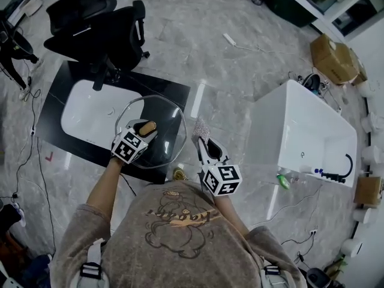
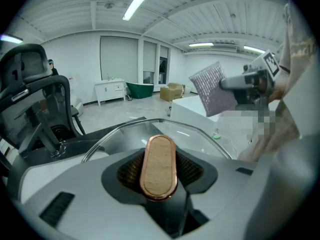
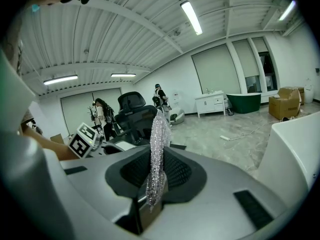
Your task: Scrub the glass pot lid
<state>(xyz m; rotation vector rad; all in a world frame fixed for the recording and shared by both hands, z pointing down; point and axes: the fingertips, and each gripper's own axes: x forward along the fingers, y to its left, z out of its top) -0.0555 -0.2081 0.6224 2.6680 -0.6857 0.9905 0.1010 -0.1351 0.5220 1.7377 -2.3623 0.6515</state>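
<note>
The round glass pot lid (image 1: 168,128) hangs tilted over the right end of the white sink (image 1: 87,116). Its tan wooden handle (image 1: 147,126) sits between the jaws of my left gripper (image 1: 144,131), which is shut on it. In the left gripper view the handle (image 2: 159,164) fills the middle, with the glass (image 2: 202,136) spreading behind it. My right gripper (image 1: 204,147) is shut on a silvery mesh scrub cloth (image 1: 201,131), held upright just right of the lid's rim and apart from it. That cloth (image 3: 159,149) stands edge-on in the right gripper view.
The sink sits in a black counter (image 1: 171,92). A black office chair (image 1: 99,26) stands behind it. A white bathtub (image 1: 306,134) is at the right, with a cardboard box (image 1: 333,56) beyond. Cables (image 1: 27,137) trail on the floor at left.
</note>
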